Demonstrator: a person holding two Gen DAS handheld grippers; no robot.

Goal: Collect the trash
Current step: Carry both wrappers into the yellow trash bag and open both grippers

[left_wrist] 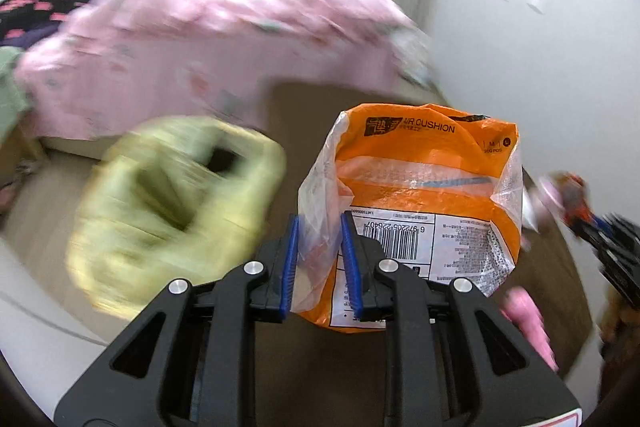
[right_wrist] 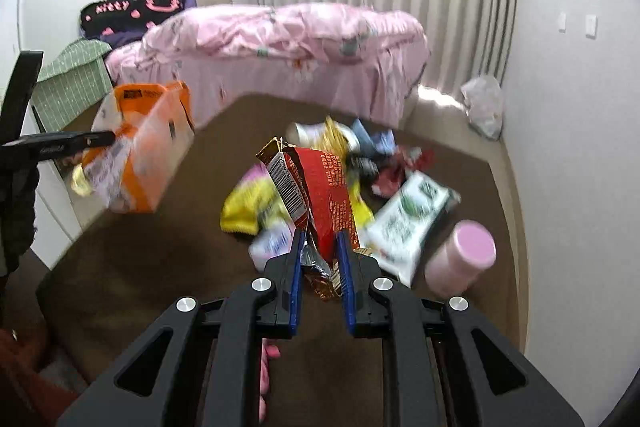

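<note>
Right tongs (right_wrist: 319,247) clamped on red wrapper (right_wrist: 328,195), lifted clear of brown desk (right_wrist: 132,267). Left tongs (left_wrist: 319,259) pinching orange bag (left_wrist: 420,195), mouth open. Beyond: wrapper pile (right_wrist: 360,163) uncollected. Early stage, most trash left.

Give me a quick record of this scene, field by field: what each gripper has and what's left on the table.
left gripper: shut on orange bag, held by its rim
right gripper: shut on red wrapper
brown table: pile of wrappers, white packet, pink bottle
background: pink bed
</note>
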